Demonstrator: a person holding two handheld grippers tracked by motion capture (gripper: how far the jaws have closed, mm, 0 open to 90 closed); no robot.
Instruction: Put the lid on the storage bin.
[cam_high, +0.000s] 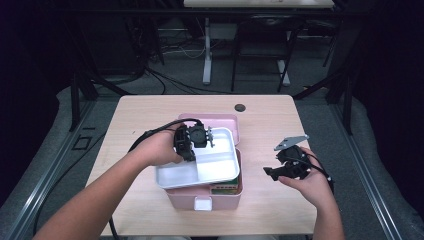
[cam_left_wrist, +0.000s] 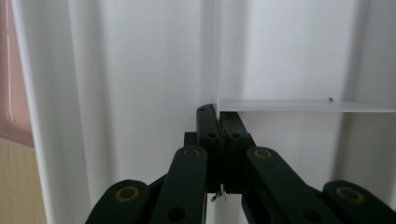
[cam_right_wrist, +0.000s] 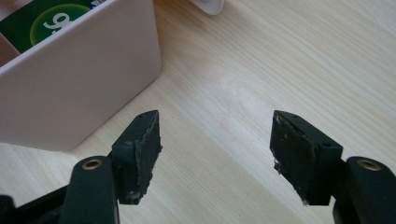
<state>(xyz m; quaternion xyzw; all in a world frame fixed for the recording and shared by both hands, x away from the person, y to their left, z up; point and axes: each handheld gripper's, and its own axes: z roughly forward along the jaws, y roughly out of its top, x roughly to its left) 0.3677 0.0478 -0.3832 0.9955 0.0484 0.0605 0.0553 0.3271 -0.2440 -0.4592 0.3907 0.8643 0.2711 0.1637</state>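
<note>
Left tongs (cam_high: 192, 142) clamped on white tray (cam_high: 220, 170) divider (over pink box (cam_high: 220, 197))

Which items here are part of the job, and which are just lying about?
In the job:
- white divided tray, gripped on its divider
- left gripper, shut on it
- pink box under the tray

Lying about:
- right gripper, open over the table
- green packet in the box

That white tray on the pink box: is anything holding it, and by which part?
The left gripper pinches the white tray by its inner divider wall. The right gripper is open, holding nothing.
</note>
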